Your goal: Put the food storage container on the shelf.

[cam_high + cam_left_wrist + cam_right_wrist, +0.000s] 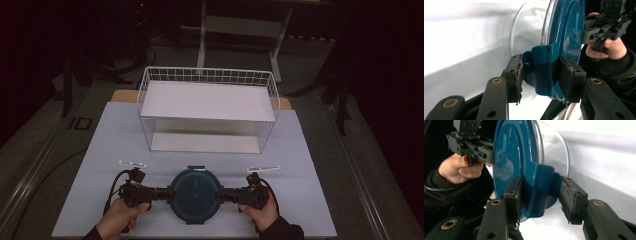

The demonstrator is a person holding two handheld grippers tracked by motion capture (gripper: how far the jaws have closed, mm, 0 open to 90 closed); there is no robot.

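Your left hand-held gripper (pixel 540 75) and right hand-held gripper (pixel 541 197) each clamp a latch of the container (pixel 194 194); lift level, evenly.

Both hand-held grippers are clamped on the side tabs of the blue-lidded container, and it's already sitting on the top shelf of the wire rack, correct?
Not quite. The left hand-held gripper and right hand-held gripper do clamp the side tabs of the blue-lidded container, but it is down at the near edge of the table, in front of the wire rack, not on the rack's top shelf. The high view shows this.
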